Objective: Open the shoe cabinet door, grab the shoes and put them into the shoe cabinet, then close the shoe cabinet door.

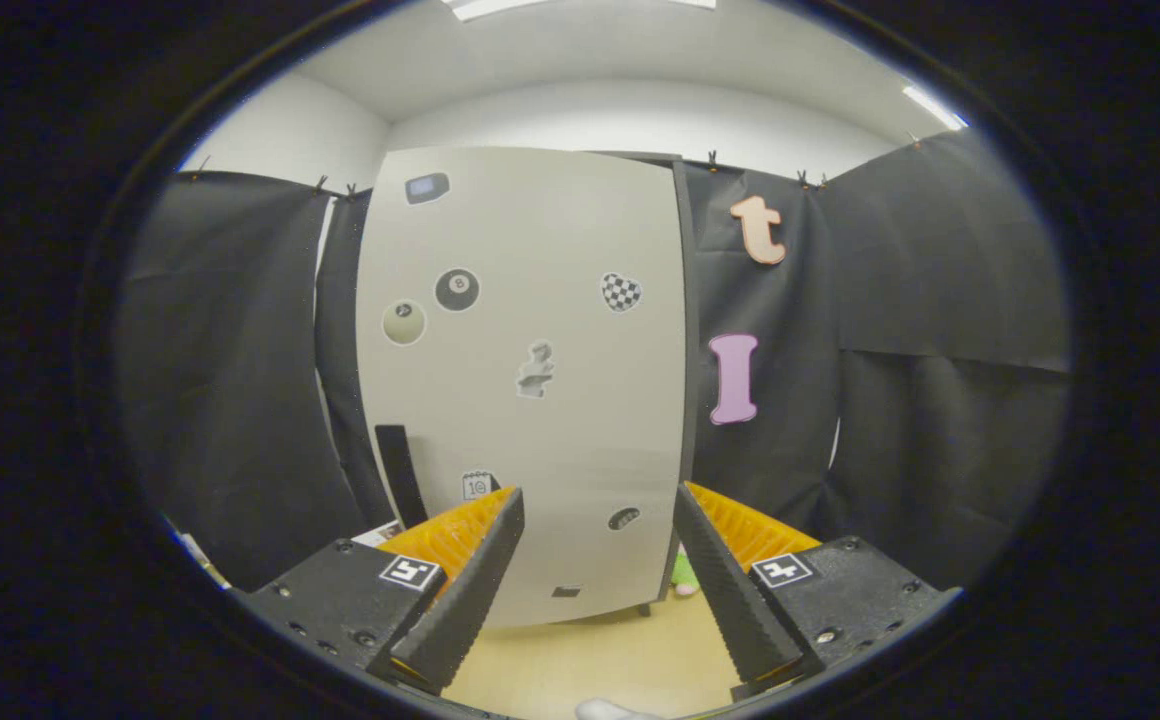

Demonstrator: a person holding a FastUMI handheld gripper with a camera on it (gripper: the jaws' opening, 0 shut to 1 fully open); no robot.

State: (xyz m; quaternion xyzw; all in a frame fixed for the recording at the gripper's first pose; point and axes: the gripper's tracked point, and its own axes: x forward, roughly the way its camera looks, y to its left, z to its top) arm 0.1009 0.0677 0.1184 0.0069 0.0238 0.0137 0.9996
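Before closed cabinet door (525, 390), jaws wide apart, empty.

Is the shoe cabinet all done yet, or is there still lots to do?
It looks like the very start or the very end; one picture can't settle which. The sticker-covered shoe cabinet door is shut, straight ahead beyond the fingers. The gripper is open and holds nothing. The dark handle near the door's left edge is untouched. If it's the start, opening, loading the shoes and closing all remain.
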